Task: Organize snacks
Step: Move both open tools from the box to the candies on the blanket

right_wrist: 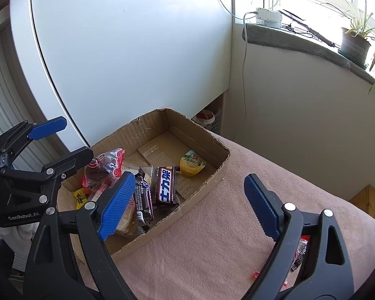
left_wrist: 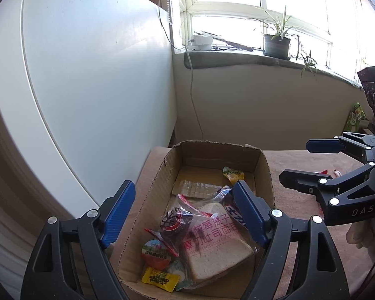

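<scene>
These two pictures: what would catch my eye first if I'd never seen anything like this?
Probably the big black grippers with blue pads: the left gripper hangs open over a cardboard box, and the right gripper hangs open at the box's edge. Next, the bright snacks in the box: a bagged bread slice, a chocolate bar and a yellow candy. Behind, a potted plant sits on the sunny windowsill.

Printed in white on the right gripper (left_wrist: pixel 300 162) body: "DAS". Stamped on the left gripper (right_wrist: pixel 62 140) housing: "GenRobot.AI". Across the dark brown chocolate bar (right_wrist: pixel 165 186) in the cardboard box (right_wrist: pixel 212 177) — large white-and-blue characters "士力架". On the clear bread bag (left_wrist: pixel 212 240), pink Chinese lettering, partly readable as "提子" and "吐司面包" — smaller English line beneath too blurred. Yellow candy (left_wrist: pixel 160 279) and jelly cup (left_wrist: pixel 156 253) labels illegible.
</scene>
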A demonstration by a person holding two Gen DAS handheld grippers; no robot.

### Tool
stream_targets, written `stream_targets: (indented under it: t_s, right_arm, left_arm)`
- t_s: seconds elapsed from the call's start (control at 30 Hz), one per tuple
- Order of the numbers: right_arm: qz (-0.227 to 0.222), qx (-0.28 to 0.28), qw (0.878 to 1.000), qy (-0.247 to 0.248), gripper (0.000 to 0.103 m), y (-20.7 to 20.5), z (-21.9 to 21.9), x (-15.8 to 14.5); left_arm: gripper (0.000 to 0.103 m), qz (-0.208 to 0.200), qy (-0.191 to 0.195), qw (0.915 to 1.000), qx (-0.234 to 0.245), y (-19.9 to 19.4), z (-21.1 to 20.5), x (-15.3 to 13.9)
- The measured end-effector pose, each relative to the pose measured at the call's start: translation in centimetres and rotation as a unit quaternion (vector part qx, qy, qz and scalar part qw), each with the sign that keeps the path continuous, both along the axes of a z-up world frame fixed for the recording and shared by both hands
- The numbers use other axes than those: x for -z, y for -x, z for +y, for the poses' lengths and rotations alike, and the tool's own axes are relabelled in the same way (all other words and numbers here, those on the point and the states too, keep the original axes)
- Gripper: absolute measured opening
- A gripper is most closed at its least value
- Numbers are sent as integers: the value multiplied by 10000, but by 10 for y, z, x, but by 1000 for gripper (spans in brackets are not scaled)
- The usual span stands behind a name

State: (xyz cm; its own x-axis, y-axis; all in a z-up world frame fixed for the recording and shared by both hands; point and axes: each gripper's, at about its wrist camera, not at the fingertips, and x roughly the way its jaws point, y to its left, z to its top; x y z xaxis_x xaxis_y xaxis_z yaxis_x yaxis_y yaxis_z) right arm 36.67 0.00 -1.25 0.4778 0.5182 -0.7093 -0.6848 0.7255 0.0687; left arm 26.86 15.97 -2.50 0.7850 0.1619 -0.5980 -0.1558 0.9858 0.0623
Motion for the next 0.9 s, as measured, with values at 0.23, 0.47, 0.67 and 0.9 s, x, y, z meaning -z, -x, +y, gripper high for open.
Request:
stream_targets:
  t_s: [0.23, 0.47, 0.67, 0.9]
  right_arm:
    - [-91, 79, 9999, -34, 91, 10, -19, -9]
    - [-186, 210, 9996, -37, 91, 19, -46, -15]
    - [-236, 423, 9988, -30, 91, 22, -80, -17]
    - [-270, 862, 9959, -38, 91, 19, -138, -21]
  left_arm:
    - [81, -90, -27, 9999, 88, 11, -15, -10]
    - [81, -181, -15, 9996, 225, 19, -32, -18]
    - [81, -206, 89, 9990, 394, 20, -51, -19]
    - [81, -220, 182, 9971, 699, 19, -79, -18]
